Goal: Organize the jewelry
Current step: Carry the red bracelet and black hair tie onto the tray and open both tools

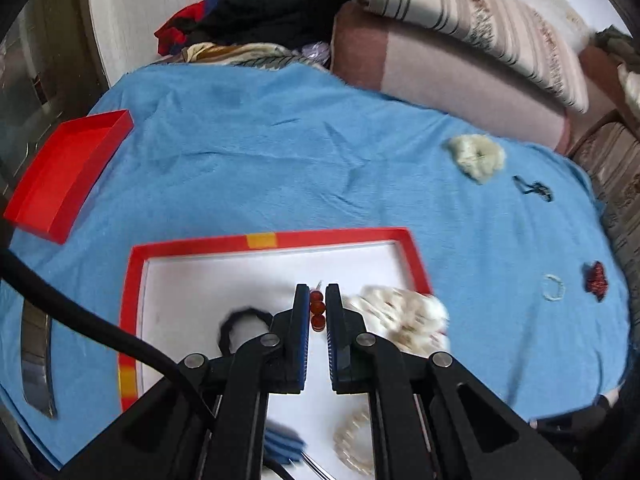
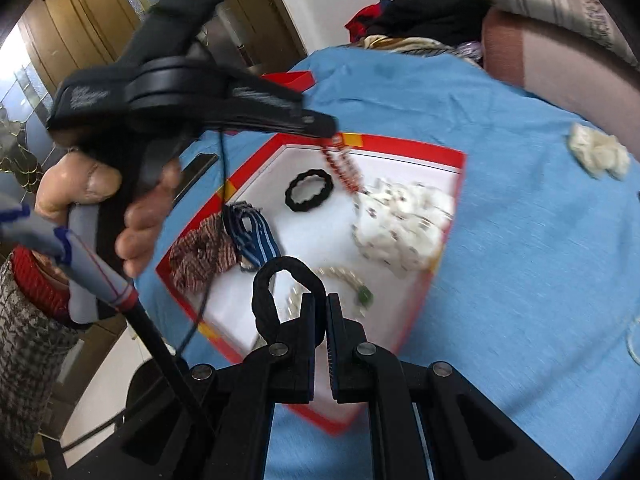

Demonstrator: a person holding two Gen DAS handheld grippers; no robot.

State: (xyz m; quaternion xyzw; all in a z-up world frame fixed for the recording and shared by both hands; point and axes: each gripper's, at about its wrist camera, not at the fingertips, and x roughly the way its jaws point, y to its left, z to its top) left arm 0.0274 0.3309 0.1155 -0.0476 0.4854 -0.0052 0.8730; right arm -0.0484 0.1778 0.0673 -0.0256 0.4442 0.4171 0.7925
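Observation:
A red-rimmed white tray (image 1: 260,240) lies on the blue cloth; it also shows in the right wrist view (image 2: 404,146). My left gripper (image 1: 317,292) is shut on a red bead bracelet (image 1: 317,312) above the tray; in the right wrist view that gripper (image 2: 330,130) dangles the bracelet (image 2: 344,168). My right gripper (image 2: 320,300) is shut on a black hair tie (image 2: 266,300) above the tray's near corner. In the tray lie a black scrunchie (image 2: 309,192), a white scrunchie (image 2: 404,220), a pearl bracelet (image 2: 340,276), blue bands (image 2: 252,232) and a checked scrunchie (image 2: 204,252).
The red tray lid (image 1: 64,176) sits at the cloth's far left. On the cloth to the right lie a cream scrunchie (image 1: 476,156), a black item (image 1: 534,190), a clear ring (image 1: 554,288) and a dark red item (image 1: 596,280). Folded bedding (image 1: 460,60) and clothes (image 1: 260,20) lie behind.

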